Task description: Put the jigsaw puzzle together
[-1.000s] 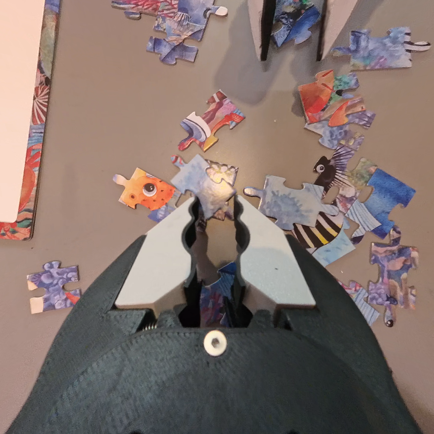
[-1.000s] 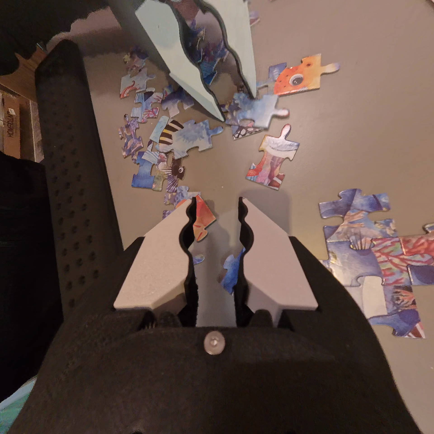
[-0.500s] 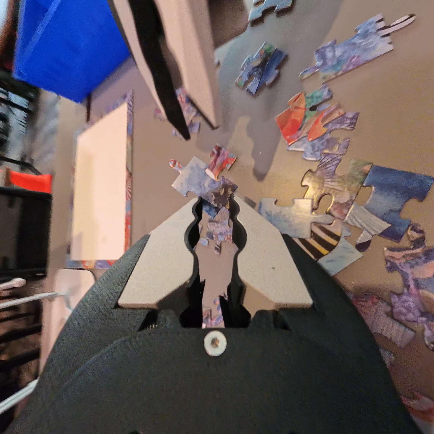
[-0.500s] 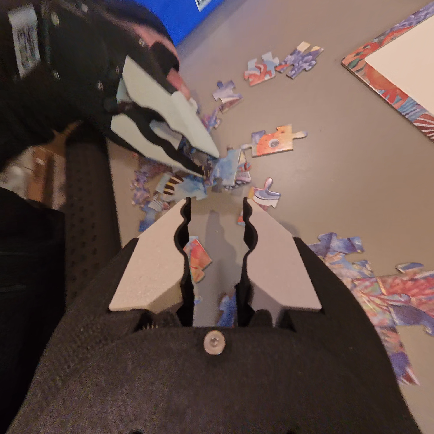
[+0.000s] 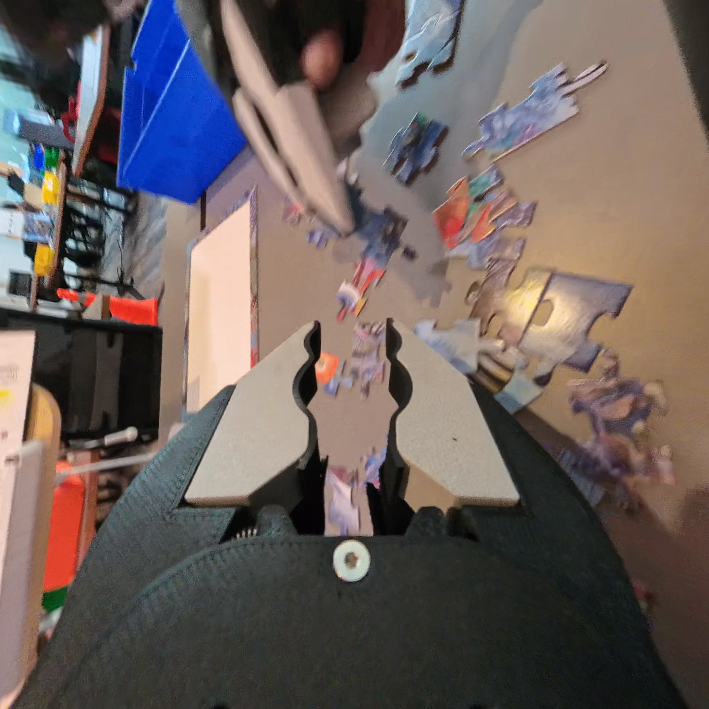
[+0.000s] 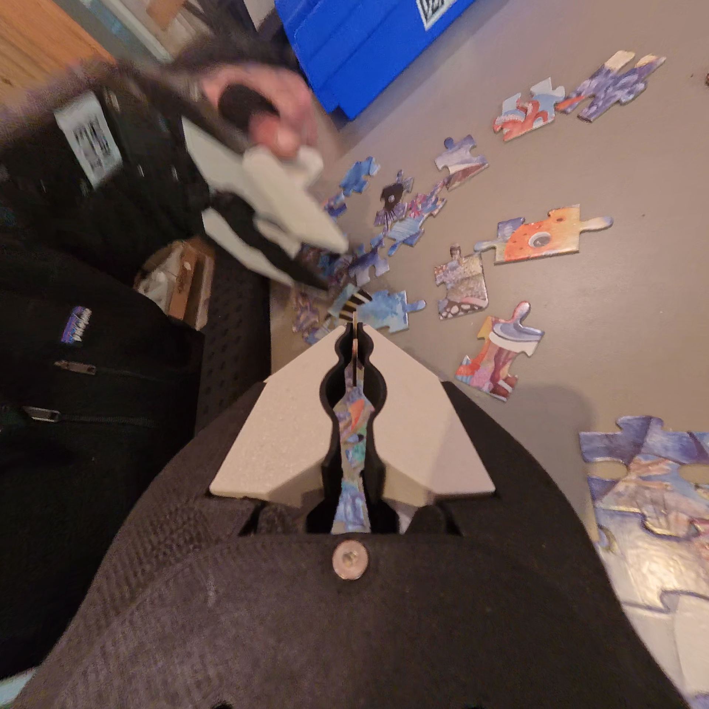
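Since half a second ago, the right claw (image 6: 353, 326) has been shut on a puzzle piece (image 6: 355, 418) where its fingers previously stood apart and empty; the left claw (image 5: 352, 326) has released the blue piece it held and now stands open with nothing between its fingers. The gripped piece is held on edge, clamped along the wavy inner faces of the right claw, so only a thin strip of its face is presented: orange, teal and blue-violet print, with a plain cardboard edge at the tip. It is judged to be held this way because a flat piece is most readily pinched across its thickness once lifted off the counter (image 6: 633, 345).

Loose pieces are scattered on the counter, face up and mostly apart: an orange fish piece (image 6: 537, 238), a grey-and-blue coral piece (image 6: 462, 282), a red-and-white piece (image 6: 498, 353) and a striped blue piece (image 6: 383, 309) just ahead of the right claw. A joined section (image 6: 652, 498) lies at the right, judged the likely destination. In the left wrist view, which is heavily blurred, the white puzzle tray (image 5: 220, 299) with its printed border is seen beyond the left claw, apparently unfilled. A blue bin (image 6: 364, 42) stands at the counter's far edge.
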`<action>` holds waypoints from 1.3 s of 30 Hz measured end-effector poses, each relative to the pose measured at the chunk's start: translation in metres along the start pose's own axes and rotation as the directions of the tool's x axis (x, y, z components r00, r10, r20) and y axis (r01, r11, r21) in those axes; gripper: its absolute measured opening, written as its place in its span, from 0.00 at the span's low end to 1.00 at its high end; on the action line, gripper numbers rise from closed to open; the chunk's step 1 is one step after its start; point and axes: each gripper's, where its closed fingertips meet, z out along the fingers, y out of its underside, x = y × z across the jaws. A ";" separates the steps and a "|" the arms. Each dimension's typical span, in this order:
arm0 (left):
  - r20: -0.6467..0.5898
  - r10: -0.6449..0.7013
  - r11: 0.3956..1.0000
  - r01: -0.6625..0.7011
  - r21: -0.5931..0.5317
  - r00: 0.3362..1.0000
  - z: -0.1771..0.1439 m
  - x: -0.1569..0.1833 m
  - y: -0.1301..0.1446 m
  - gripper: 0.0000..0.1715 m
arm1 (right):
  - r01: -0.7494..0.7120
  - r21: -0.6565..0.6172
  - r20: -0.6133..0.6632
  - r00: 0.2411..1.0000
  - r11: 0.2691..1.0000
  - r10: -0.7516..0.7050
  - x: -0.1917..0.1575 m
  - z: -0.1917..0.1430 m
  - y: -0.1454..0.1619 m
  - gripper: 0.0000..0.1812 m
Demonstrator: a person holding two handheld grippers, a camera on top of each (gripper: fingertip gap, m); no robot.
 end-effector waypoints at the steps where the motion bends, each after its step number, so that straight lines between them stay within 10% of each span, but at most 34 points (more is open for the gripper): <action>1: 0.003 -0.042 0.999 0.042 -0.030 0.999 -0.005 -0.010 0.013 0.19 | 0.010 -0.023 -0.015 1.000 1.000 -0.010 0.002 -0.002 0.003 0.00; 7: -0.125 -0.350 0.896 0.293 -0.333 0.928 -0.025 -0.036 0.125 0.24 | 0.050 -0.242 0.037 0.998 0.969 -0.043 -0.007 0.003 0.039 0.00; 11: -0.286 -0.413 0.859 0.266 -0.438 0.864 -0.039 -0.011 0.153 0.25 | 0.038 -0.300 0.012 0.999 0.953 -0.036 0.001 0.009 0.053 0.01; 15: -0.427 -0.427 0.867 0.226 -0.444 0.797 -0.044 0.021 0.143 0.30 | 0.032 -0.291 -0.060 0.997 0.956 -0.051 0.014 0.009 0.050 0.17; 39: -0.427 -0.325 0.928 0.199 -0.315 0.844 -0.016 0.056 0.104 0.00 | 0.247 -0.305 -0.140 0.944 0.920 -0.299 -0.007 0.045 0.011 0.16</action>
